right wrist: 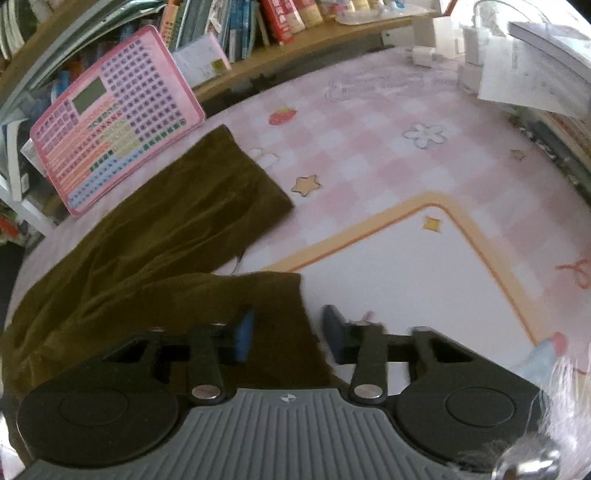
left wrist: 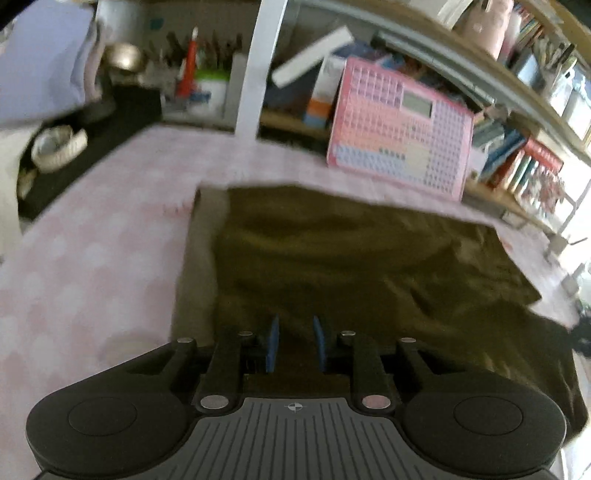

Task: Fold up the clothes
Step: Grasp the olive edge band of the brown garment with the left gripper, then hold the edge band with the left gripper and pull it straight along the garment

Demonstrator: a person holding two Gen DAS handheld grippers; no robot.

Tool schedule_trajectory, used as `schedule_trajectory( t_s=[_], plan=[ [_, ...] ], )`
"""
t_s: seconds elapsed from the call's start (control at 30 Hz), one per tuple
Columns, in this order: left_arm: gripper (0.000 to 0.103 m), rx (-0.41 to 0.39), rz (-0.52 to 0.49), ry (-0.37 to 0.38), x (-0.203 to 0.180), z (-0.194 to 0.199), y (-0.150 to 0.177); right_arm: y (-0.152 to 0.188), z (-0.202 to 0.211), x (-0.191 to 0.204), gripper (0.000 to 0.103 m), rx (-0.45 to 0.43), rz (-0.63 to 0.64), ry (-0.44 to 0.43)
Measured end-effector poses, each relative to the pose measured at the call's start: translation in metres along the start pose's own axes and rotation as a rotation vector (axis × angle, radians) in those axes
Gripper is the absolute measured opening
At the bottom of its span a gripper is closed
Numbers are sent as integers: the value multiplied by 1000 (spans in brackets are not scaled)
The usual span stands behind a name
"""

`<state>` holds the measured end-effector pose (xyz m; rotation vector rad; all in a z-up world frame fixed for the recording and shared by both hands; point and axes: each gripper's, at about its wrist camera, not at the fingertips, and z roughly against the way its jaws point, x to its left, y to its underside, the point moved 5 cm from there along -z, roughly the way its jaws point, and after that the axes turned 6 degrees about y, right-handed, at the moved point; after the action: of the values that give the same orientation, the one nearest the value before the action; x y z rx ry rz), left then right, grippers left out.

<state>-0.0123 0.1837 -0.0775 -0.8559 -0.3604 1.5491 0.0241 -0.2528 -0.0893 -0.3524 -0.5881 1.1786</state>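
Observation:
A dark olive-brown pair of trousers [left wrist: 351, 266] lies flat on the pink checked table cover [left wrist: 92, 258]. In the right wrist view the two legs [right wrist: 177, 229] spread apart, one reaching toward the far left, the other ending below my right gripper. My left gripper [left wrist: 295, 343] hovers over the cloth near the waist end, its blue pads a small gap apart with nothing between them. My right gripper [right wrist: 288, 332] is open wide, straddling the edge of the near trouser leg's hem [right wrist: 288, 295], with nothing gripped.
A pink keyboard toy [left wrist: 402, 129] leans against the bookshelf behind the trousers; it also shows in the right wrist view [right wrist: 114, 118]. Books fill the shelves [right wrist: 280, 18]. Papers and white boxes [right wrist: 528, 66] stand at the far right. Cups and pens [left wrist: 192, 74] sit far left.

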Motion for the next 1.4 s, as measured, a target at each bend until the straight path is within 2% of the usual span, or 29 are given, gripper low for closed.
schedule_trajectory(
  t_s=[0.03,0.13,0.27,0.3,0.33,0.4,0.43,0.47,0.5,0.7,0.83,0.9,0.97,1.13,1.37,1.4],
  plan=[
    [22,15,10,-2,0,0,5,-1,2,7,6,-2,29,-17],
    [22,43,33,-15,3,-1,14,12,51,54,5,-139,292,-217],
    [22,44,43,-23,1,-3,15,23,62,71,6,-195,425,-173],
    [23,44,42,-22,0,-3,14,18,58,60,7,-192,371,-123],
    [23,44,40,-22,-1,-3,14,11,54,46,14,-185,303,-67],
    [23,45,31,-24,-1,0,13,0,45,19,19,-172,166,44],
    [23,41,28,-29,-1,2,12,-6,41,5,25,-165,97,100],
    [24,36,26,-33,0,4,12,-5,45,0,36,-171,98,102],
    [24,31,30,-38,2,6,11,-1,50,-3,37,-178,125,105],
    [24,-6,81,-73,23,32,10,46,63,-20,37,-51,146,113],
    [25,-16,150,-88,43,48,14,82,63,-23,34,-8,166,185],
    [42,-18,197,-87,52,54,18,95,64,-25,30,-4,165,223],
    [49,-18,272,-64,59,56,23,104,64,-28,25,-7,150,251],
    [49,-9,469,21,72,48,35,113,68,-26,20,-45,149,269],
    [50,-36,670,30,85,37,42,112,66,-23,20,-71,142,300],
    [45,-43,682,29,85,35,41,112,66,-22,20,-73,141,303]
  ],
)
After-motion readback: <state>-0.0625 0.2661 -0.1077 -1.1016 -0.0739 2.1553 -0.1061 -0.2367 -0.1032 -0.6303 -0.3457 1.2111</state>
